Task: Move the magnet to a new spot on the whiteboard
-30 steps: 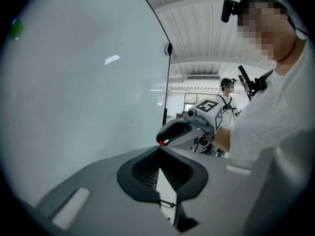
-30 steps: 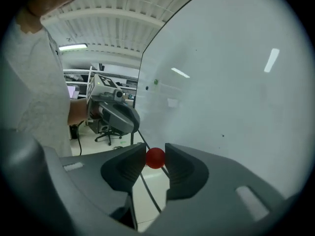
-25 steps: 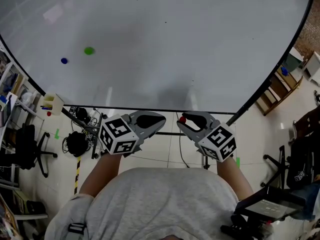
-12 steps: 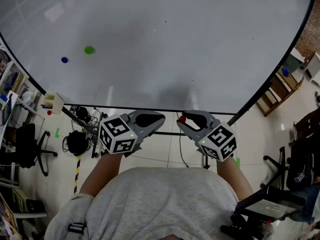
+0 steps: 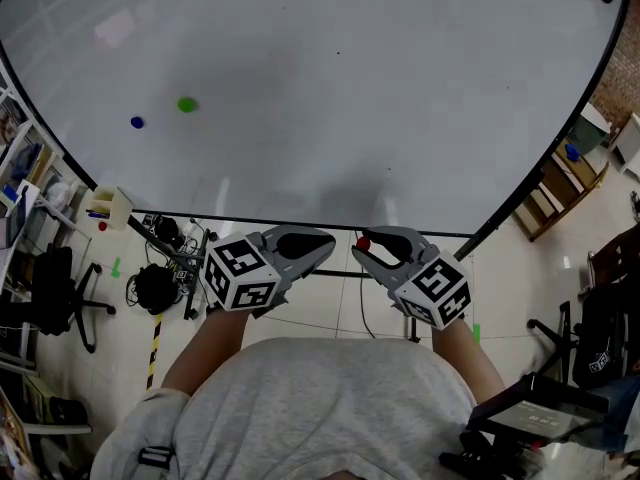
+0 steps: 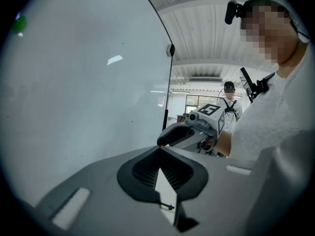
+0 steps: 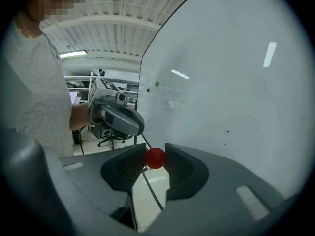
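Observation:
A small round red magnet (image 7: pixel 155 158) sits pinched between the tips of my right gripper (image 7: pixel 155 157), which is shut on it; from the head camera the red magnet (image 5: pixel 364 242) shows at that gripper's (image 5: pixel 366 246) tip, just below the whiteboard's (image 5: pixel 330 88) lower edge. My left gripper (image 5: pixel 322 245) is held beside it, jaws shut with nothing between them; its own view shows the left gripper (image 6: pixel 159 147) tips meeting. A green magnet (image 5: pixel 186 105) and a blue magnet (image 5: pixel 137 122) stick to the board at the far left.
A black frame edges the whiteboard. Below it on the floor lie cables and a black headset (image 5: pixel 153 286), a small cream box (image 5: pixel 110 207) on a shelf, an office chair (image 5: pixel 55 293) at left and wooden shelving (image 5: pixel 560 173) at right.
Both grippers have barely shifted, drifting slightly down in the head view as the head camera moved a little. The red magnet stays in the right gripper.

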`<move>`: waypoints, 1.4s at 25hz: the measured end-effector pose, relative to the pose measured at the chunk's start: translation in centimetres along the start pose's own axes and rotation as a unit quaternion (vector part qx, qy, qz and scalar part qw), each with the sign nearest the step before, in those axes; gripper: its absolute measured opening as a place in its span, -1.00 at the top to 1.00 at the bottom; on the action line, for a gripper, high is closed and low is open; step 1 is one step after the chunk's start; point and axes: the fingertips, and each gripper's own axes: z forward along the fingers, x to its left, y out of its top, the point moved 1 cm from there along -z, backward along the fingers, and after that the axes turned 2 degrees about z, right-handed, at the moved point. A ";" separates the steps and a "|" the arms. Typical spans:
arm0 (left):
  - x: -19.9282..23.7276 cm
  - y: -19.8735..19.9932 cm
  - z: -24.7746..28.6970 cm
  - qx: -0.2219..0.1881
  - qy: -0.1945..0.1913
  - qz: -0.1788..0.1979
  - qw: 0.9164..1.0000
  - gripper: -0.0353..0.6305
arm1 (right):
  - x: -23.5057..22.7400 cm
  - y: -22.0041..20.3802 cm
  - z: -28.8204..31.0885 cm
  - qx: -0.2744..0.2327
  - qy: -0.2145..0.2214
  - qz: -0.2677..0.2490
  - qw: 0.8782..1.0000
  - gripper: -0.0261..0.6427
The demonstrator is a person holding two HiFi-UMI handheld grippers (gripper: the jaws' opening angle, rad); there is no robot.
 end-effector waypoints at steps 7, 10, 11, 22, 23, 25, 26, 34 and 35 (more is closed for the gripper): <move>-0.1 -0.1 0.0 -0.001 0.001 -0.001 1.000 0.95 | 0.2 0.4 -0.1 -0.002 -0.001 -0.010 1.000 0.56; -0.2 -0.2 -0.1 0.000 0.000 -0.001 1.000 0.95 | -0.1 1.5 -0.5 -0.008 -0.013 -0.031 0.999 0.56; -0.2 -0.2 -0.1 0.001 0.000 -0.001 1.000 0.95 | -0.4 2.1 -0.6 -0.011 -0.021 -0.045 0.999 0.56; -0.4 -0.6 -0.2 0.005 -0.001 -0.005 1.000 0.95 | -5.1 12.2 -1.0 -0.004 -0.158 -0.306 0.939 0.56; -0.4 -0.7 -0.2 0.005 -0.001 -0.005 1.000 0.95 | -5.8 12.9 -0.9 0.003 -0.180 -0.336 0.925 0.56; -0.5 -0.8 -0.2 0.006 -0.001 -0.007 1.000 0.95 | -7.0 14.2 -0.8 0.021 -0.228 -0.401 0.887 0.56; -0.4 -0.9 -0.2 0.006 -0.001 -0.007 1.000 0.95 | -7.6 14.7 -0.8 0.030 -0.250 -0.428 0.868 0.56; -0.2 -1.2 -0.3 0.009 0.000 -0.010 1.000 0.95 | -10.5 16.7 0.5 0.035 -0.315 -0.477 0.820 0.56; -0.2 -1.1 -0.3 0.008 0.000 -0.010 1.000 0.95 | -10.6 16.8 0.5 0.034 -0.319 -0.479 0.817 0.56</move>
